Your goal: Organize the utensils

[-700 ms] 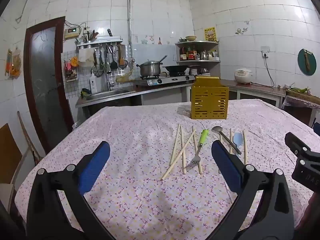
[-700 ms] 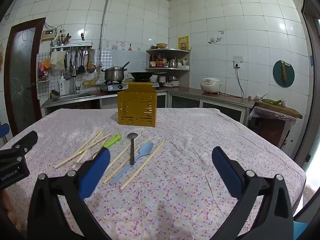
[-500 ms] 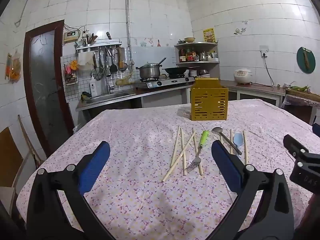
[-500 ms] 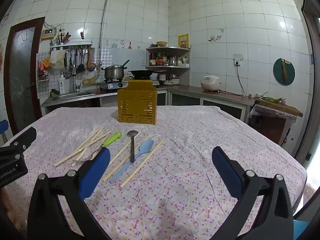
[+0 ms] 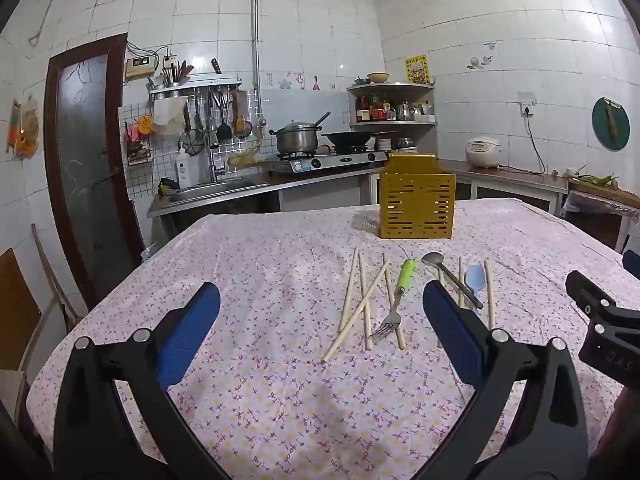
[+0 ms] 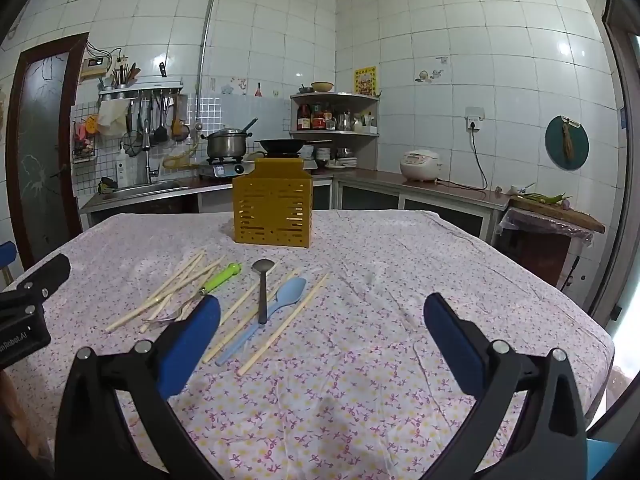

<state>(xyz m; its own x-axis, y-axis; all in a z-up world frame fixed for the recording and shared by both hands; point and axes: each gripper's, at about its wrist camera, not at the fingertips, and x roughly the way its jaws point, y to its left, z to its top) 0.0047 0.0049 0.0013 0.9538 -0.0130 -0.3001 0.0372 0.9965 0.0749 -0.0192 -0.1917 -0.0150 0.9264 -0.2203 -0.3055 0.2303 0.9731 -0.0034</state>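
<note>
1. Both grippers sit a touch higher vs 0.5 s ago, w/ the utensils lower in each view; nothing on the table has shifted.
2. Left gripper (image 5: pixel 320 320): jaws spread wide, nothing held, hovering over the near cloth. Right gripper (image 6: pixel 320 332): same, wide open and empty. Prob. a pre-reach pose, no pick begun.
3. Nearest items: loose chopsticks (image 5: pixel 362 300), several crossed in a fan; fork (image 5: pixel 396 300) w/ green handle lies among them, tines toward the cameras.
4. Just right of those: metal spoon (image 6: pixel 262 292) w/ its handle end over the blue spoon (image 6: pixel 280 308), more chopsticks either side. Overlaps mean singles likely need lifting from free ends.
5. Farther back, apart from the pile: yellow holder (image 6: pixel 272 216), upright, slotted, open top; looks like the drop spot, I'd judge.
6. Room: table (image 6: pixel 440 280) cloth is bare right of the utensils and in front of the grippers; the right edge falls off nearby, the far edge lies behind the holder.
</note>
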